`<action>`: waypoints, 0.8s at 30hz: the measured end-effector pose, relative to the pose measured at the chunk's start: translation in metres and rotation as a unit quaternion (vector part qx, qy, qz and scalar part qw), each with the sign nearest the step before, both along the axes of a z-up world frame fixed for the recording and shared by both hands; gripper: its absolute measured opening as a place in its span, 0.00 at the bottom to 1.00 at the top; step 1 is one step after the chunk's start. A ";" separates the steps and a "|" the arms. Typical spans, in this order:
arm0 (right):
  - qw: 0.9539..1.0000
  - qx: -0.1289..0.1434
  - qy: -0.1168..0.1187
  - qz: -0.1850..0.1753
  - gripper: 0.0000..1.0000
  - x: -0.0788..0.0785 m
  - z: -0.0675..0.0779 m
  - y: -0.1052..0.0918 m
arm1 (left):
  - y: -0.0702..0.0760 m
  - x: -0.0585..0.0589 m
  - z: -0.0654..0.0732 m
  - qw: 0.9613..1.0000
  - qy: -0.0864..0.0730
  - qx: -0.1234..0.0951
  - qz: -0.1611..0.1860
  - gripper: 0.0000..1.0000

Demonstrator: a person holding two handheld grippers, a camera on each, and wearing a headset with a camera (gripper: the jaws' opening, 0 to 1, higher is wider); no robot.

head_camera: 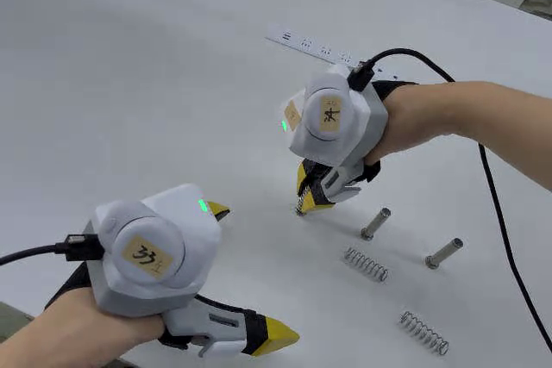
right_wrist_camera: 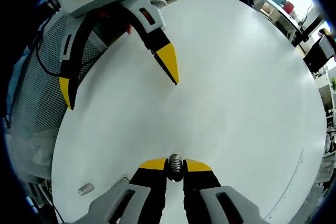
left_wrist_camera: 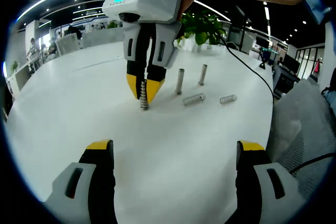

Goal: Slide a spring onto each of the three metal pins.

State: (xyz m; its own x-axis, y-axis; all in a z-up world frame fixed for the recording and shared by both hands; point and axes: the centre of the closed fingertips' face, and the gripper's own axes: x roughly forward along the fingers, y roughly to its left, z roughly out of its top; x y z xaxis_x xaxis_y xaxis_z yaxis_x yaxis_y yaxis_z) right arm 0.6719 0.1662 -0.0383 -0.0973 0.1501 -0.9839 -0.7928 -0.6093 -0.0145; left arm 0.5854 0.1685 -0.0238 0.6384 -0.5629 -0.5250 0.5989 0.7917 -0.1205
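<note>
Gripping a spring (left_wrist_camera: 144, 100), right claw (right_wrist_camera: 176, 164); left claw (left_wrist_camera: 175, 146) wide.

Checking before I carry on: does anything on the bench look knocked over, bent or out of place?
Nothing stands out. Two bare pins stand upright, two springs lie loose near them on the table, and the right gripper is shut on a third spring standing upright.

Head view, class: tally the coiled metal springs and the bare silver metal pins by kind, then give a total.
Coiled metal springs: 3 (two loose springs lying on the white table, one held spring in the right gripper)
Bare silver metal pins: 2
Total: 5
</note>
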 end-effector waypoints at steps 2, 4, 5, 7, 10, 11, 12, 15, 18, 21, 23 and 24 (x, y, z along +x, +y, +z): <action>1.000 0.004 0.004 -0.004 0.09 -0.001 0.000 0.000 | 0.001 -0.001 0.000 1.000 0.000 0.000 0.000 0.96; 1.000 0.006 0.006 -0.010 0.11 -0.001 0.000 0.000 | 0.001 -0.001 0.000 1.000 0.001 0.000 0.000 0.96; 1.000 0.008 0.008 -0.013 0.15 -0.002 0.000 0.000 | 0.001 -0.001 0.001 1.000 0.001 0.000 0.000 0.96; 1.000 0.013 0.007 -0.018 0.21 -0.001 0.000 0.000 | 0.000 -0.001 0.001 1.000 0.000 0.001 0.000 0.96; 0.999 0.028 0.012 -0.032 0.31 0.000 0.003 0.000 | 0.000 -0.001 0.003 1.000 -0.002 0.001 -0.001 0.96; 0.999 0.036 0.009 -0.037 0.37 0.001 0.004 0.002 | 0.000 -0.001 0.004 1.000 -0.003 0.002 -0.001 0.96; 0.998 0.043 0.008 -0.045 0.43 0.002 0.005 0.002 | 0.000 -0.001 0.004 1.000 -0.004 0.002 -0.001 0.96; 0.996 0.057 0.009 -0.060 0.58 0.004 0.007 0.001 | 0.001 -0.002 0.005 1.000 -0.004 0.003 -0.001 0.96; 0.995 0.069 0.009 -0.076 0.71 0.006 0.009 -0.002 | 0.002 -0.004 0.005 1.000 -0.004 0.005 0.000 0.96; 0.992 0.087 0.006 -0.092 0.86 0.008 0.011 -0.003 | 0.003 -0.004 0.006 1.000 -0.006 0.005 0.002 0.95; 0.990 0.097 0.006 -0.103 0.97 0.010 0.012 -0.005 | 0.004 -0.003 0.006 1.000 -0.007 0.006 0.003 0.95; 0.989 0.103 0.005 -0.107 0.99 0.010 0.013 -0.005 | 0.003 -0.003 0.007 1.000 -0.007 0.006 0.004 0.95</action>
State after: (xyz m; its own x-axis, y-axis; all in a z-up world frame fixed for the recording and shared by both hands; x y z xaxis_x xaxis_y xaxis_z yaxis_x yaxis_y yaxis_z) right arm 0.6820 0.1613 -0.0251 -0.0517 0.3652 -0.9295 -0.9042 -0.4122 -0.1117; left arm 0.5822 0.1720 -0.0170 0.6502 -0.5518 -0.5223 0.5949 0.7973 -0.1017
